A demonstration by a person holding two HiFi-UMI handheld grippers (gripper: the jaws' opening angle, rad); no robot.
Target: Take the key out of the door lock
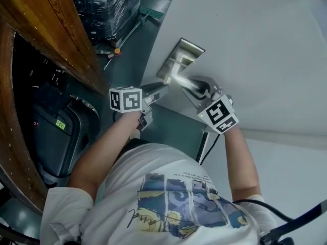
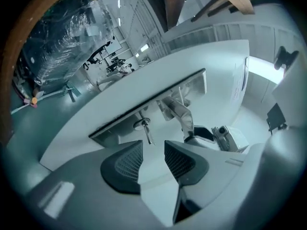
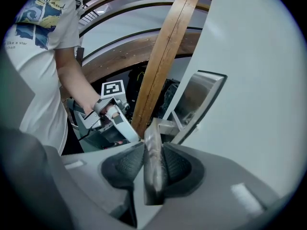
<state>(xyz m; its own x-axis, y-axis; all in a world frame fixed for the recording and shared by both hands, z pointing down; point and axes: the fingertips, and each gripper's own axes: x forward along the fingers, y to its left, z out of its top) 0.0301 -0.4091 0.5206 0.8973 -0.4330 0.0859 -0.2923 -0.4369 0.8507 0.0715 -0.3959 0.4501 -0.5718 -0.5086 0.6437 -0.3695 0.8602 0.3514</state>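
Observation:
A steel lock plate sits on the white door, with a lever handle coming off it. In the left gripper view a small silver key sticks out of the plate below the handle. My left gripper stands open just short of the key, with nothing between its pads. My right gripper is shut on the lever handle, whose flat bar runs up between both pads. From the head view the left gripper and the right gripper both meet at the lock.
A curved wooden frame stands left of the door. Beyond it are a plastic-wrapped dark stack and small tools on the grey-green floor. A black case sits low at the left. The person's arms and white printed shirt fill the foreground.

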